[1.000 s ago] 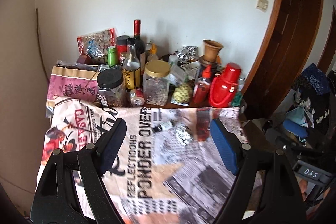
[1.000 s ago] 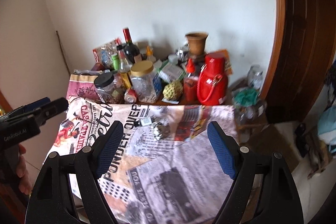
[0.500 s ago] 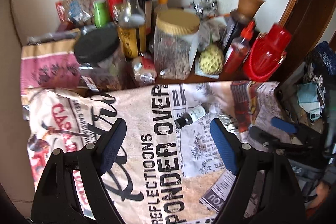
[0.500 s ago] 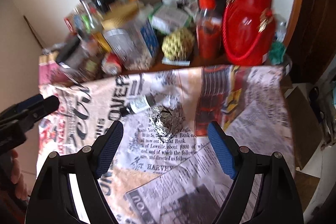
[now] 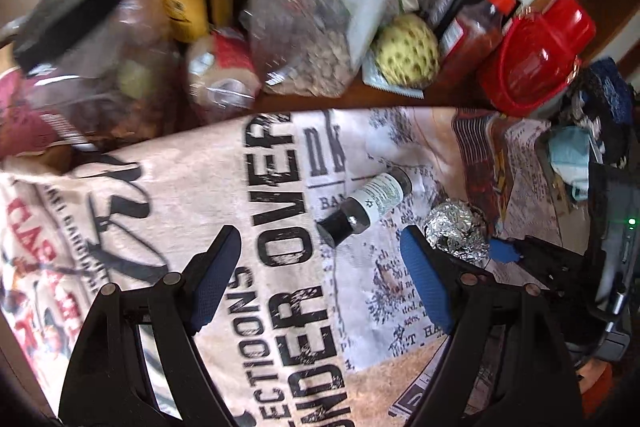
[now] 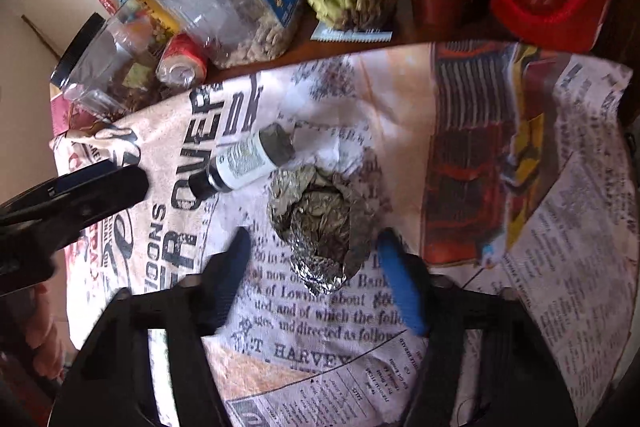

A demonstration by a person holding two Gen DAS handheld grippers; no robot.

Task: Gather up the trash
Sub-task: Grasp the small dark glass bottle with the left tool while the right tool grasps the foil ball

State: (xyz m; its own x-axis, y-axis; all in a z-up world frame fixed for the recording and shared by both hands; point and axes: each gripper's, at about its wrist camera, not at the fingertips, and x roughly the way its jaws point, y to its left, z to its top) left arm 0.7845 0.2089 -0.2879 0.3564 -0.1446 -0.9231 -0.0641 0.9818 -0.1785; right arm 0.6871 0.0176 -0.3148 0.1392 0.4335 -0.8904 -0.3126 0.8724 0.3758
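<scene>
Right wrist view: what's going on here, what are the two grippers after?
A person is clearing trash off a newspaper-print tablecloth. The right hand-held gripper has come down over a crumpled foil ball, and its jaws have just been closing, with the foil between the pads; firm contact is not clear yet. The left hand-held gripper stands open, short of a small black-capped bottle lying on its side beside the foil. The jars and bottles at the back are untouched.

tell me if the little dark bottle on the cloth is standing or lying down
Lying down: the small bottle rests on its side on the printed cloth, cap end lower left, beside the foil ball.
</scene>
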